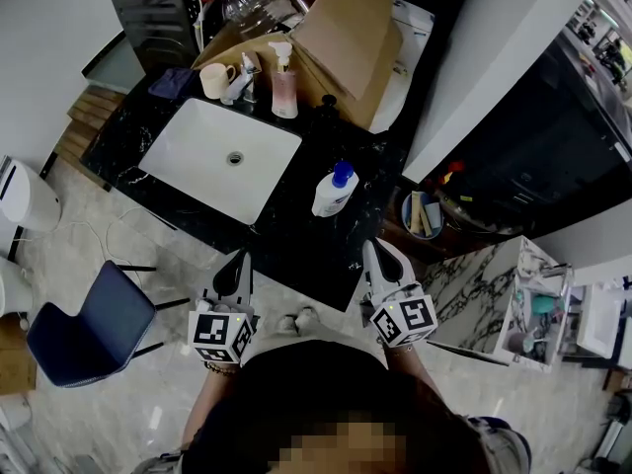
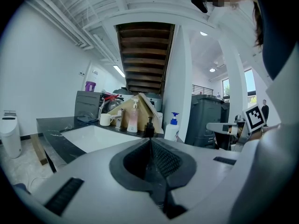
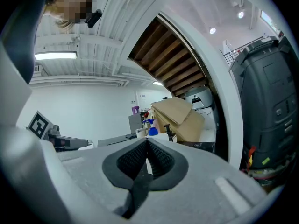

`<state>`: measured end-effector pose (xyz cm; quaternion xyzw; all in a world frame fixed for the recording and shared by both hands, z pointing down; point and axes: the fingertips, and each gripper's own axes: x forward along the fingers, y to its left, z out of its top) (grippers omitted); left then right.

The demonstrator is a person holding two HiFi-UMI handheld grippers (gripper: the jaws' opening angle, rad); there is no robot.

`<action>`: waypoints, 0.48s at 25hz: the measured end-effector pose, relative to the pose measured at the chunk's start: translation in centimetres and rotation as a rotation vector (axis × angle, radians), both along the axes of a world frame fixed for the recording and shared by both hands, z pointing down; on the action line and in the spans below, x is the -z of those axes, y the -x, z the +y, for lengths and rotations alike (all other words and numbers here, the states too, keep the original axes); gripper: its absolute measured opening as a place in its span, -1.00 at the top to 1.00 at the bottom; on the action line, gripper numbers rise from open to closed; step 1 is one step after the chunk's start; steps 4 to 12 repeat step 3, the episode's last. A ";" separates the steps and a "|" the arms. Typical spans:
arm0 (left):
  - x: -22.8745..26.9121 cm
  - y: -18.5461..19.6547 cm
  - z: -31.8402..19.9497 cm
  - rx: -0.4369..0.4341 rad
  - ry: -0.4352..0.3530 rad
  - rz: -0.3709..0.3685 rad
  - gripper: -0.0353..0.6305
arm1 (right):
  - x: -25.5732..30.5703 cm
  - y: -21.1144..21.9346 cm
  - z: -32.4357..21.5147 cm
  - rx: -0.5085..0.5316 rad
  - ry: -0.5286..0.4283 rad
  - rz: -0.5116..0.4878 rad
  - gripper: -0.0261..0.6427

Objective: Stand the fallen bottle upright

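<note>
Fingers of the left gripper (image 1: 240, 257) and the right gripper (image 1: 373, 248) are pressed together, with nothing between them. The white pump bottle (image 1: 336, 191) with the blue top already stands upright on the black counter (image 1: 296, 240), just right of the sink (image 1: 197, 156) and apart from both grippers. The task looks finished. Any next move calls only for holding clear of the bottle.

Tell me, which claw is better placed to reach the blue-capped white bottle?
Probably the right: the right claw sits closest to the bottle, which looks upright, while the left claw is farther off, facing the sink.
</note>
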<state>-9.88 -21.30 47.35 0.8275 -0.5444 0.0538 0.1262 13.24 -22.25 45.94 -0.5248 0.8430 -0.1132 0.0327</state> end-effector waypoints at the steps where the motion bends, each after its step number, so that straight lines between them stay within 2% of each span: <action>1: 0.0 0.0 0.0 0.001 0.001 0.001 0.86 | 0.0 0.0 0.0 0.000 0.000 -0.001 0.91; 12: -0.1 0.0 0.0 0.002 0.003 0.003 0.86 | 0.0 -0.1 -0.2 0.002 -0.001 -0.002 0.90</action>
